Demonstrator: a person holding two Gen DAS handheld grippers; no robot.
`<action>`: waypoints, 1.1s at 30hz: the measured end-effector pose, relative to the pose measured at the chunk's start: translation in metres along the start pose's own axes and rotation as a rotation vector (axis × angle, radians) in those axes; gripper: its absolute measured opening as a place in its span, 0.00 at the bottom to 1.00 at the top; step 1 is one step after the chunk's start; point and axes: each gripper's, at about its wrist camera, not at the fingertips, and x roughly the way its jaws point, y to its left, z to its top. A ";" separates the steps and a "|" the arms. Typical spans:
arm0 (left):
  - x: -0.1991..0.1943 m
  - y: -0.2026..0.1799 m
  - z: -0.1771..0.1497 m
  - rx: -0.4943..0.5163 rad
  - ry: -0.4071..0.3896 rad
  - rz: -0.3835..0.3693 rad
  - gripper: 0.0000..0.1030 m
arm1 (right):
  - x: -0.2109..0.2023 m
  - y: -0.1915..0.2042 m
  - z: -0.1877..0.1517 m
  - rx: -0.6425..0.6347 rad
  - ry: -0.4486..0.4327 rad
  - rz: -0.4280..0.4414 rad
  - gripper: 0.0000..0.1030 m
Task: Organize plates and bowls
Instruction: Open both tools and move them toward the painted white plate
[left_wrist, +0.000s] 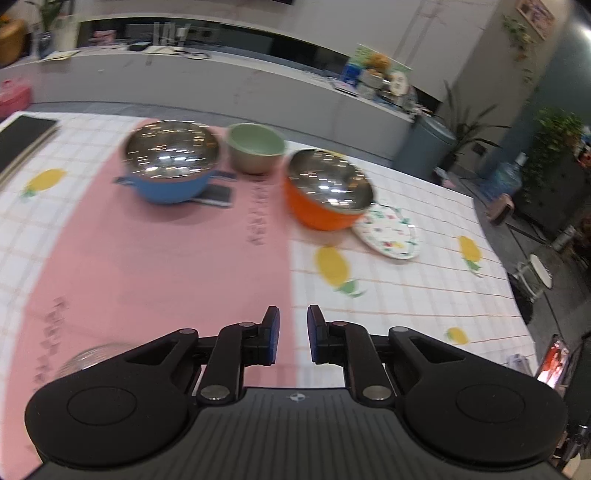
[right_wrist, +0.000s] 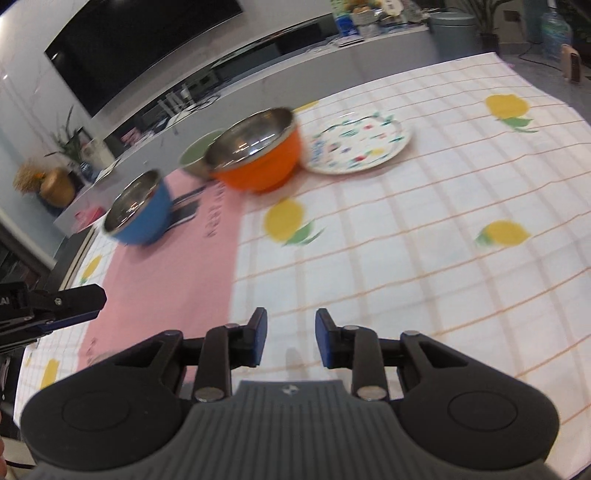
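Note:
On the table stand a blue steel-lined bowl (left_wrist: 171, 166) (right_wrist: 138, 210), a green bowl (left_wrist: 255, 151) (right_wrist: 197, 155) and an orange steel-lined bowl (left_wrist: 327, 190) (right_wrist: 258, 155). A flowered plate (left_wrist: 389, 234) (right_wrist: 356, 146) lies right of the orange bowl, which touches or overlaps its edge. My left gripper (left_wrist: 293, 336) hangs over the near part of the pink mat (left_wrist: 166, 266), open by a small gap, nothing between its fingers. My right gripper (right_wrist: 290, 339) hovers over the checked cloth (right_wrist: 406, 258), open and empty. All the dishes are well ahead of both grippers.
A clear glass item (left_wrist: 92, 360) shows at the near left under the left gripper's body. The left gripper's tip (right_wrist: 70, 299) enters the right wrist view from the left. A dark flat board (left_wrist: 22, 138) lies at the table's far left. A long grey counter (left_wrist: 221, 85) runs behind the table.

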 end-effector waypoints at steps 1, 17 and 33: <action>0.005 -0.007 0.002 0.003 0.000 -0.011 0.18 | 0.001 -0.006 0.005 0.007 -0.005 -0.008 0.31; 0.100 -0.053 0.027 -0.039 0.035 -0.064 0.28 | 0.032 -0.073 0.069 0.167 -0.068 -0.075 0.33; 0.163 -0.056 0.035 -0.227 0.022 -0.080 0.33 | 0.076 -0.108 0.111 0.316 -0.103 -0.042 0.34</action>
